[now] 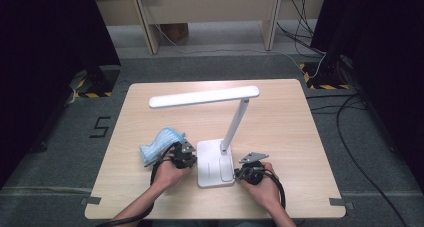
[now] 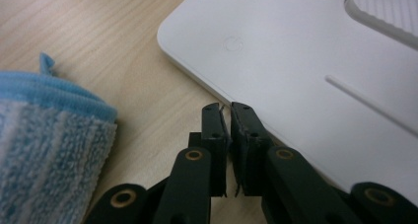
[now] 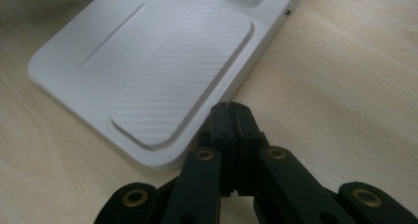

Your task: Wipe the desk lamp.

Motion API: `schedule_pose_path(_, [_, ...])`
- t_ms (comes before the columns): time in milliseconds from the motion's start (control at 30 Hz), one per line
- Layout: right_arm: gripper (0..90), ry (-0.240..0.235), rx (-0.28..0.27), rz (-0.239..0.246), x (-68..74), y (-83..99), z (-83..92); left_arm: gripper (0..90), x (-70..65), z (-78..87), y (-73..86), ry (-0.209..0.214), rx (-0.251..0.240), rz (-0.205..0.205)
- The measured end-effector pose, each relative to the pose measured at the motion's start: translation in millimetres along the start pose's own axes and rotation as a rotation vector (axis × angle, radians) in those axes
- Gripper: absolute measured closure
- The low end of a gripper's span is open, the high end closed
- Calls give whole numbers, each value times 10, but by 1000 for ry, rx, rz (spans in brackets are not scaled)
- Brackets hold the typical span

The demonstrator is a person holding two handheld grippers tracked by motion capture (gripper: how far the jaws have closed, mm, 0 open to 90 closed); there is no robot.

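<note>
Both grippers sit at the lamp base (image 1: 215, 163) near the table's front edge — right gripper (image 3: 231, 107) fully closed on nothing, left gripper (image 2: 225, 109) nearly closed, empty too. Risk: nudging from one side could slide the base or tip the tall lamp head (image 1: 204, 96); the blue cloth (image 1: 159, 143) could snag.
</note>
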State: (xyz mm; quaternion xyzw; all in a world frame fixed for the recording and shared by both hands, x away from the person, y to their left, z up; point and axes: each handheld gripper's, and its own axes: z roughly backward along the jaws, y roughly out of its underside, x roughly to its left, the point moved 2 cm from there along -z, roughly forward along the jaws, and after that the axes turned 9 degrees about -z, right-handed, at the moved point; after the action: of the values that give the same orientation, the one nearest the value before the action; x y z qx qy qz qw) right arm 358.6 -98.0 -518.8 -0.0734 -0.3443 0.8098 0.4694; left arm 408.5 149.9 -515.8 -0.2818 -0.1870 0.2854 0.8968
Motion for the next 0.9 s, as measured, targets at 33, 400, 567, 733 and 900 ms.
schedule_pose_path(33, [899, -5, 0, 8, 28, 10, -1, 835, 0, -17, -17, -5, -3, -5])
schedule_pose_path(400, [825, -9, -2, 17, 81, 16, -7, 837, -68, 13, 1, -10, -1, -26])
schedule_pose_path(567, [820, 19, -22, -16, -12, -31, -31, 841, -140, 50, 35, 1, -10, -28])
schedule_pose_path(733, [821, 32, -32, -17, -74, -65, -49, 843, -198, 77, 57, -4, -13, -42])
schedule_pose_path(900, [769, 47, -43, -23, -110, -85, -56, 753, -203, 121, 102, -1, -18, -39])
